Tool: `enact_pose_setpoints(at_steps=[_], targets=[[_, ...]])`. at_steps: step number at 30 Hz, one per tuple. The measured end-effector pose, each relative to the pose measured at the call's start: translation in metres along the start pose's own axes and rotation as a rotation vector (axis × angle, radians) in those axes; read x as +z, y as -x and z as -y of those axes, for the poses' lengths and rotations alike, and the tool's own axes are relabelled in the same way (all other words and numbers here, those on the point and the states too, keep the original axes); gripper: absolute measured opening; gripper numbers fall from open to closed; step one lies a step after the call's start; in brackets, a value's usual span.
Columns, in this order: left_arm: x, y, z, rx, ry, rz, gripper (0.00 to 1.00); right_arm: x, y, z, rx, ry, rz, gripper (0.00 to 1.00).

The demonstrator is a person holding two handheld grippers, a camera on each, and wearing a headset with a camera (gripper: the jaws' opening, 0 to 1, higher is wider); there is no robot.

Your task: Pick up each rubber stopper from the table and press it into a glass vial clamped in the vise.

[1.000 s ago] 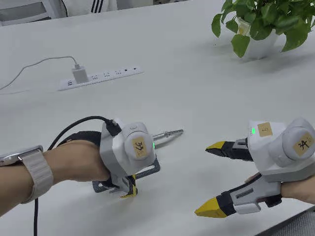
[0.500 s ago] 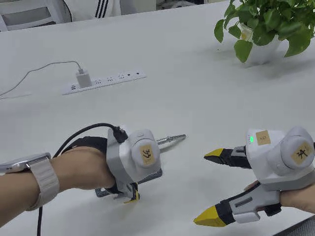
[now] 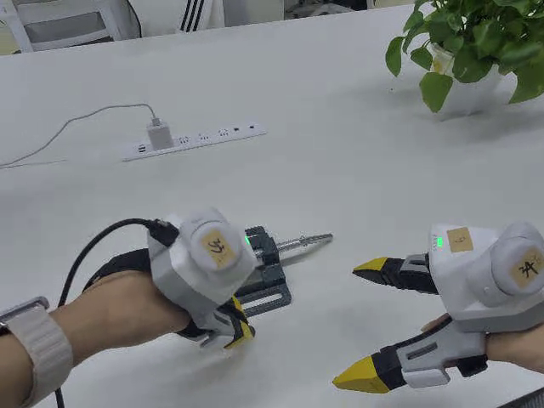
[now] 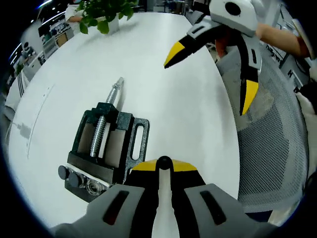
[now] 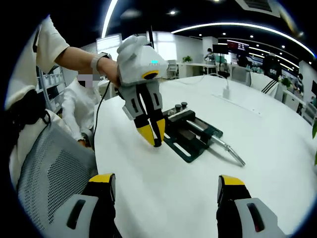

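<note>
One, the left gripper (image 4: 163,166), we hold closed beside the vise (image 4: 109,144) (perhaps steadying it) near the front edge of the table (image 3: 340,127); the right gripper (image 3: 364,321) waits wide open.

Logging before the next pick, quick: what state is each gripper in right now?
Left yellow-tipped grey gripper: closed; contents cannot be told.
Right yellow-tipped grey gripper: open, empty.

A broad white tabletop (image 3: 357,170) carries a leafy potted plant (image 3: 476,42) at its far right; a white power strip (image 3: 195,140) lies toward the far left. A grey mesh chair (image 4: 277,144) stands at the edge; curved ceiling light strips (image 5: 237,24) glow over an open office.
</note>
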State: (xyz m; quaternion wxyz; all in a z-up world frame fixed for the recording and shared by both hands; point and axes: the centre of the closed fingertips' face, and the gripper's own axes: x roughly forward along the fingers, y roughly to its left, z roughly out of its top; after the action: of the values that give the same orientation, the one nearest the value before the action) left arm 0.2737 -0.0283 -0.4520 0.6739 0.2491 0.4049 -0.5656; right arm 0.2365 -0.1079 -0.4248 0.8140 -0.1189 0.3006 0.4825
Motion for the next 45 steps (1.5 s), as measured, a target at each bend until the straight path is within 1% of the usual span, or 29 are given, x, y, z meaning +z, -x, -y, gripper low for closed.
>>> enact_pose_setpoints(at_steps=[3, 4, 5, 6, 8, 9, 10, 11, 12, 13, 14, 15, 16, 18, 19, 20, 21, 22, 24, 29, 35, 38, 43, 45], targets=[[0.007, 0.012, -0.001, -0.012, 0.107, 0.087, 0.04, 0.004, -0.003, -0.001, 0.007, 0.006, 0.006, 0.83], [0.009, 0.017, -0.002, -0.017, 0.158, 0.121, 0.04, 0.007, -0.004, -0.002, 0.011, 0.012, 0.009, 0.83], [0.012, 0.021, -0.002, -0.025, 0.189, 0.147, 0.04, 0.009, -0.004, -0.003, 0.013, 0.018, 0.011, 0.83], [0.017, 0.026, -0.001, -0.039, 0.242, 0.198, 0.04, 0.012, -0.005, -0.004, 0.015, 0.025, 0.016, 0.82], [0.021, 0.034, 0.0, -0.056, 0.311, 0.247, 0.04, 0.018, -0.006, -0.005, 0.02, 0.033, 0.026, 0.82], [0.023, 0.039, 0.001, -0.072, 0.356, 0.285, 0.04, 0.022, -0.006, -0.006, 0.022, 0.04, 0.033, 0.82], [0.025, 0.042, 0.002, -0.084, 0.375, 0.307, 0.04, 0.025, -0.007, -0.006, 0.023, 0.048, 0.038, 0.82], [0.026, 0.046, 0.002, -0.085, 0.413, 0.334, 0.04, 0.03, -0.008, -0.007, 0.024, 0.058, 0.046, 0.82], [0.025, 0.048, 0.002, -0.087, 0.425, 0.346, 0.04, 0.032, -0.008, -0.007, 0.027, 0.062, 0.049, 0.82], [0.026, 0.051, 0.003, -0.096, 0.449, 0.365, 0.04, 0.035, -0.009, -0.007, 0.03, 0.068, 0.052, 0.82], [0.028, 0.055, 0.004, -0.112, 0.49, 0.402, 0.04, 0.04, -0.01, -0.008, 0.033, 0.081, 0.057, 0.82], [0.03, 0.058, 0.006, -0.123, 0.514, 0.426, 0.04, 0.042, -0.01, -0.009, 0.036, 0.088, 0.058, 0.82], [0.031, 0.062, 0.006, -0.138, 0.556, 0.456, 0.04, 0.046, -0.011, -0.01, 0.04, 0.097, 0.062, 0.82], [0.031, 0.066, 0.006, -0.144, 0.585, 0.487, 0.04, 0.051, -0.012, -0.012, 0.044, 0.112, 0.068, 0.82], [0.03, 0.069, 0.007, -0.151, 0.609, 0.502, 0.04, 0.054, -0.012, -0.013, 0.048, 0.122, 0.073, 0.81], [0.029, 0.071, 0.007, -0.157, 0.619, 0.514, 0.04, 0.057, -0.013, -0.014, 0.051, 0.131, 0.078, 0.81], [0.03, 0.074, 0.007, -0.165, 0.644, 0.537, 0.04, 0.06, -0.013, -0.015, 0.055, 0.139, 0.081, 0.81], [0.03, 0.076, 0.007, -0.171, 0.664, 0.552, 0.04, 0.062, -0.014, -0.016, 0.058, 0.144, 0.084, 0.8], [0.028, 0.079, 0.007, -0.172, 0.689, 0.576, 0.04, 0.066, -0.016, -0.018, 0.068, 0.154, 0.089, 0.8], [0.023, 0.085, 0.009, -0.175, 0.726, 0.612, 0.04, 0.074, -0.021, -0.024, 0.086, 0.193, 0.096, 0.78], [0.02, 0.09, 0.01, -0.171, 0.771, 0.657, 0.04, 0.078, -0.029, -0.03, 0.115, 0.215, 0.099, 0.77], [0.02, 0.094, 0.011, -0.183, 0.803, 0.684, 0.04, 0.082, -0.031, -0.033, 0.126, 0.226, 0.104, 0.76], [0.024, 0.1, 0.013, -0.205, 0.855, 0.748, 0.04, 0.09, -0.035, -0.038, 0.144, 0.241, 0.125, 0.72], [0.026, 0.103, 0.015, -0.234, 0.895, 0.784, 0.04, 0.096, -0.035, -0.04, 0.146, 0.247, 0.142, 0.7]])
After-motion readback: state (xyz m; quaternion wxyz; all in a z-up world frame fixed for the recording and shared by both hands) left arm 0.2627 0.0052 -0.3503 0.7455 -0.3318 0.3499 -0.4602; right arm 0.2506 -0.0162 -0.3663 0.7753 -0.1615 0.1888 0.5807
